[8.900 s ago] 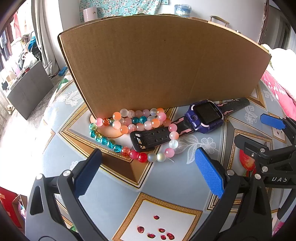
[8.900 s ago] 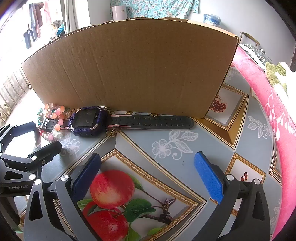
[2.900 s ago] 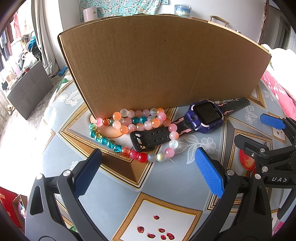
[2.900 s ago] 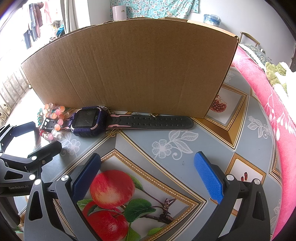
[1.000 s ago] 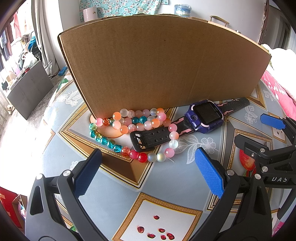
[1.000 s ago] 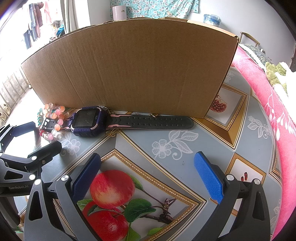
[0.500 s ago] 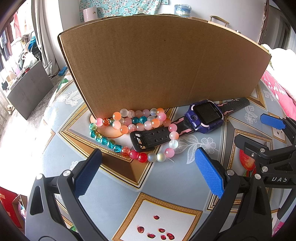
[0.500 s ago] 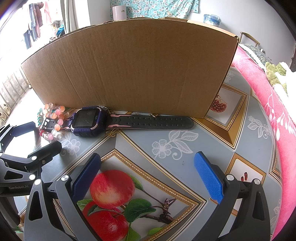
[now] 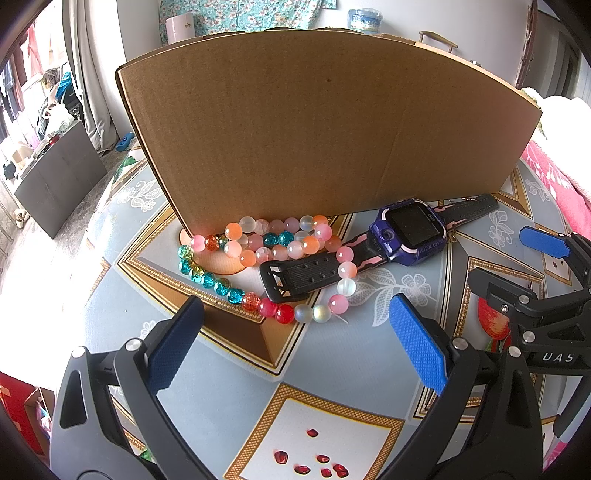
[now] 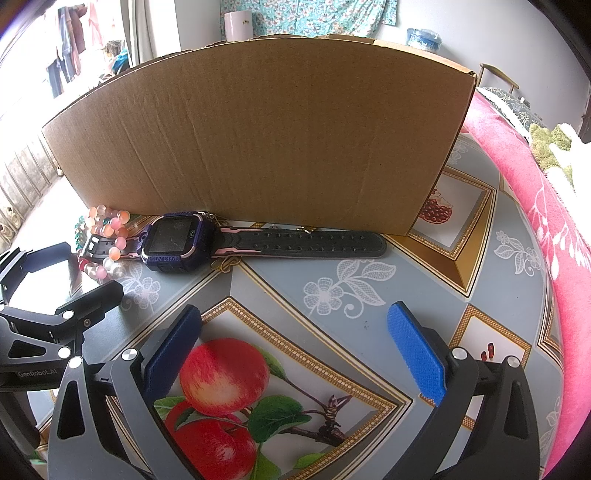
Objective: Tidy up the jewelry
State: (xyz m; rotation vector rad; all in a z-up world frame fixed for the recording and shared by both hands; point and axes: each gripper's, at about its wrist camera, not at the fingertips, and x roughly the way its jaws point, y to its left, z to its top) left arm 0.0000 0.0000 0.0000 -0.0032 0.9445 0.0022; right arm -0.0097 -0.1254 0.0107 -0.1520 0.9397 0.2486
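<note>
A purple smart watch [image 9: 410,230] with a black and pink strap lies flat before the cardboard box [image 9: 325,125]. Its strap end rests on strings of coloured beads [image 9: 258,247] piled at the box's left foot. My left gripper [image 9: 295,350] hovers open just short of the beads, nothing between its blue pads. In the right wrist view the watch [image 10: 177,240] stretches along the box [image 10: 258,136], beads [image 10: 107,229] at its left end. A thin gold chain [image 10: 221,264] peeks from under the watch. My right gripper [image 10: 291,354] stands open over the apple print.
The tablecloth [image 10: 332,291] is grey-blue with gold frames and fruit prints. A pink blanket [image 10: 535,206] runs along the right side. The box's inside is hidden from both views. A pink cup [image 9: 179,24] and a blue tub [image 9: 364,16] stand behind it.
</note>
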